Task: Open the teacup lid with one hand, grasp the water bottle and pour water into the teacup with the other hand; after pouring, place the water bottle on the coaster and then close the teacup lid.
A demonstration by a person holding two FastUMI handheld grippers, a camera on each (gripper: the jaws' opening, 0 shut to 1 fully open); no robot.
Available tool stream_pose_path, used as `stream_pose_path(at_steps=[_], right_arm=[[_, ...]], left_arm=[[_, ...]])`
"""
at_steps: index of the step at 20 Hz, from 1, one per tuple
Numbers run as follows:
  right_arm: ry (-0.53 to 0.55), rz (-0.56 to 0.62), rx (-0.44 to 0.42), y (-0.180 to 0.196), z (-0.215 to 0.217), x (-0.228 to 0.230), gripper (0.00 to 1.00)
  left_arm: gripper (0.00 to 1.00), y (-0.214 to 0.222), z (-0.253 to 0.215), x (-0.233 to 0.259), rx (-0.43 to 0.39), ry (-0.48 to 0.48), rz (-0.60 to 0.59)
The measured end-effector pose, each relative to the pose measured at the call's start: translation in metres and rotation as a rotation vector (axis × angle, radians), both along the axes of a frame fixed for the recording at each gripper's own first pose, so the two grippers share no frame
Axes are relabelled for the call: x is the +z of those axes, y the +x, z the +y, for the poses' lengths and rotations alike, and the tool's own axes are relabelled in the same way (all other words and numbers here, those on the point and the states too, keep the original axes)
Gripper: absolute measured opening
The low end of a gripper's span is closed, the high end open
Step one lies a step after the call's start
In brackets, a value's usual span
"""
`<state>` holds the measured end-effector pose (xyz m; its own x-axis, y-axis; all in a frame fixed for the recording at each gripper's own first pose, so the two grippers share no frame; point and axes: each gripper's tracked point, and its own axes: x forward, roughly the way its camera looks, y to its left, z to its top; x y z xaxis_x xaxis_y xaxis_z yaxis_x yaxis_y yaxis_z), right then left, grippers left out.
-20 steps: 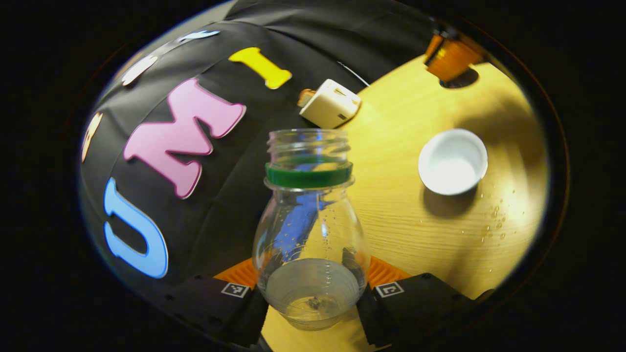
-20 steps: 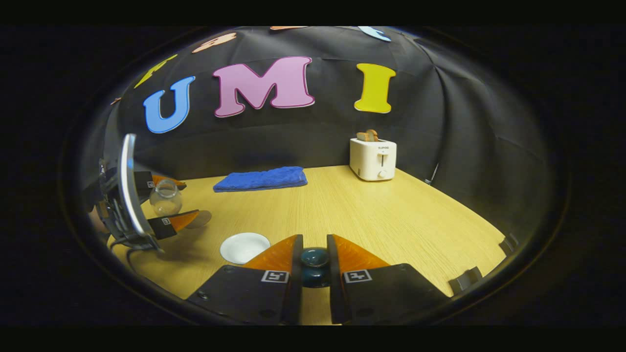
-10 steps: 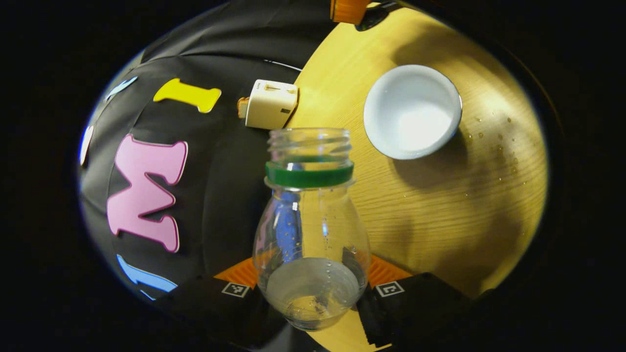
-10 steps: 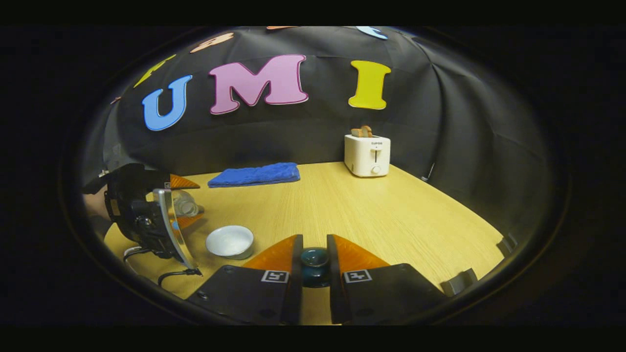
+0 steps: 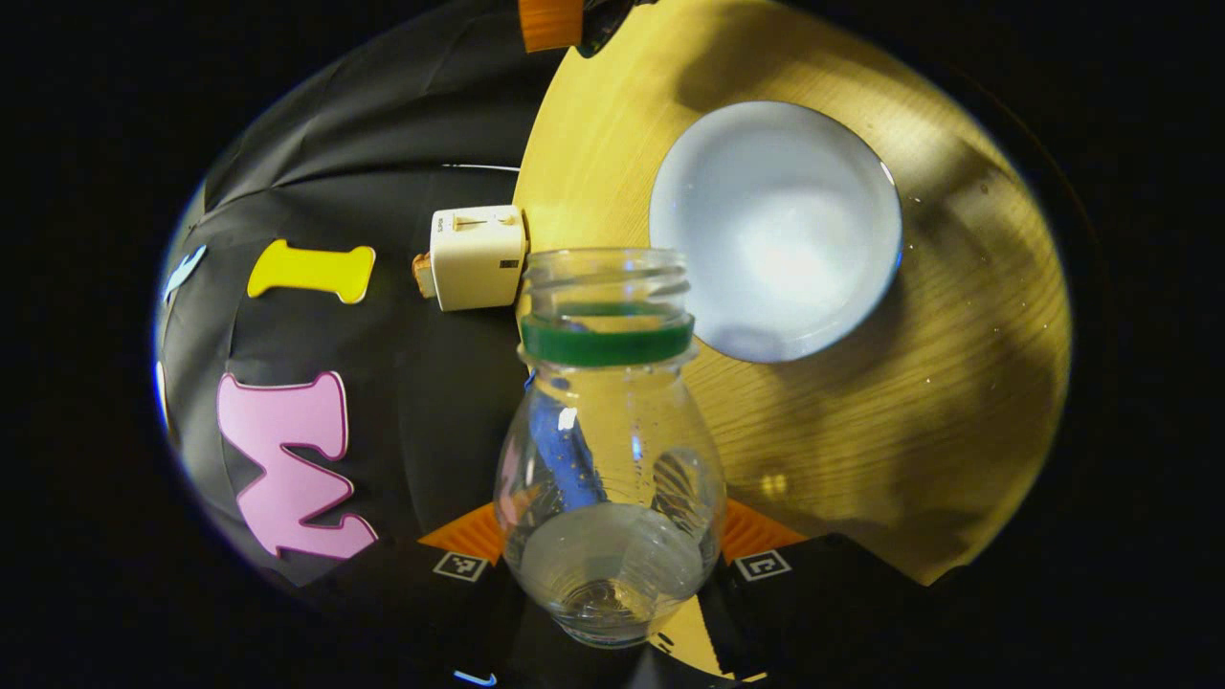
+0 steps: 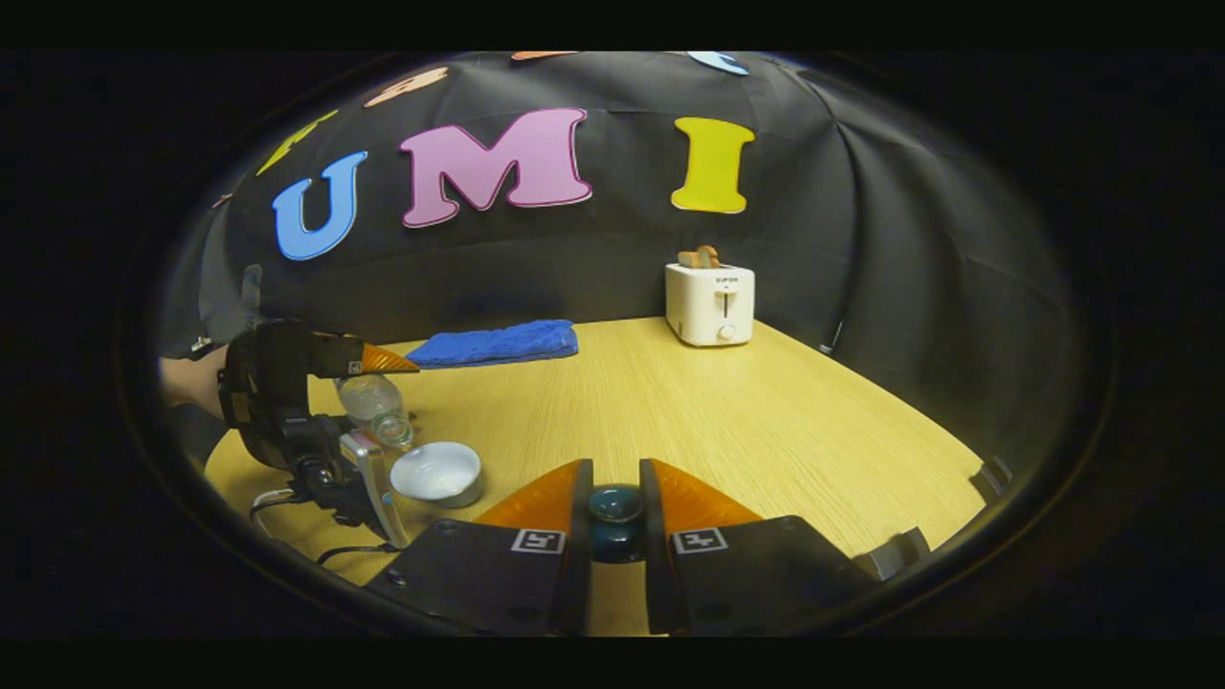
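The left claw (image 5: 612, 574) squeezed the water bottle (image 5: 608, 450). The teacup (image 5: 777, 230) sat just ahead, to the right. The right claw (image 6: 615, 512) pinched the lid (image 6: 615, 522). Best tip slowly over the cup's middle.

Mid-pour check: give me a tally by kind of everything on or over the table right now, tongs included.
Tongs: 2, left and right
Water bottle: 1
Teacup: 1
Teacup lid: 1
Toaster: 1
Blue towel: 1
Total: 7
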<state>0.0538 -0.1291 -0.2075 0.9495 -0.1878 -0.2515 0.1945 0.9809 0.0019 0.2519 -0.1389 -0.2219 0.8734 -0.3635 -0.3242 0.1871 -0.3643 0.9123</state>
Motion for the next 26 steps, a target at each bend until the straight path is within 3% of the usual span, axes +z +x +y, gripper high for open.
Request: stream_pose_path(at_steps=[1,2,7,8,11,12,16,17,18,19,20,26], right_arm=[[0.001,0.0,0.001,-0.001,0.0,0.0,0.31],[0.0,0.002,0.003,-0.001,-0.001,-0.001,0.26],[-0.004,0.005,0.014,-0.003,-0.001,-0.003,0.26],[-0.006,0.009,0.016,-0.003,-0.002,-0.003,0.31],[-0.009,0.008,0.025,-0.003,-0.001,-0.002,0.21],[-0.009,0.006,0.027,-0.003,0.0,-0.002,0.26],[-0.009,0.005,0.042,-0.004,0.005,-0.002,0.26],[-0.012,0.0,0.047,-0.004,0.007,0.0,0.31],[-0.018,-0.002,0.054,-0.003,0.008,0.002,0.26],[-0.025,-0.001,0.061,-0.002,0.009,0.002,0.31],[-0.03,0.0,0.068,-0.002,0.011,0.003,0.26],[-0.039,-0.015,0.084,0.001,0.016,0.01,0.26]], left_arm=[[0.78,0.003,0.0,0.0,-0.004,0.016,-0.006],[0.78,0.005,-0.001,0.0,-0.008,0.034,-0.015],[0.78,0.005,-0.01,0.003,-0.038,0.089,-0.038],[0.78,0.005,-0.01,0.003,-0.048,0.111,-0.052],[0.78,0.009,-0.01,0.004,-0.056,0.154,-0.066],[0.78,0.01,-0.01,0.006,-0.06,0.161,-0.074],[0.78,0.009,-0.014,0.008,-0.081,0.188,-0.092],[0.78,0.008,-0.016,0.008,-0.09,0.201,-0.095],[0.78,0.008,-0.018,0.009,-0.098,0.213,-0.097],[0.78,0.008,-0.018,0.009,-0.106,0.225,-0.101],[0.78,0.008,-0.018,0.009,-0.113,0.236,-0.103],[0.78,0.011,-0.023,0.015,-0.165,0.321,-0.137]])
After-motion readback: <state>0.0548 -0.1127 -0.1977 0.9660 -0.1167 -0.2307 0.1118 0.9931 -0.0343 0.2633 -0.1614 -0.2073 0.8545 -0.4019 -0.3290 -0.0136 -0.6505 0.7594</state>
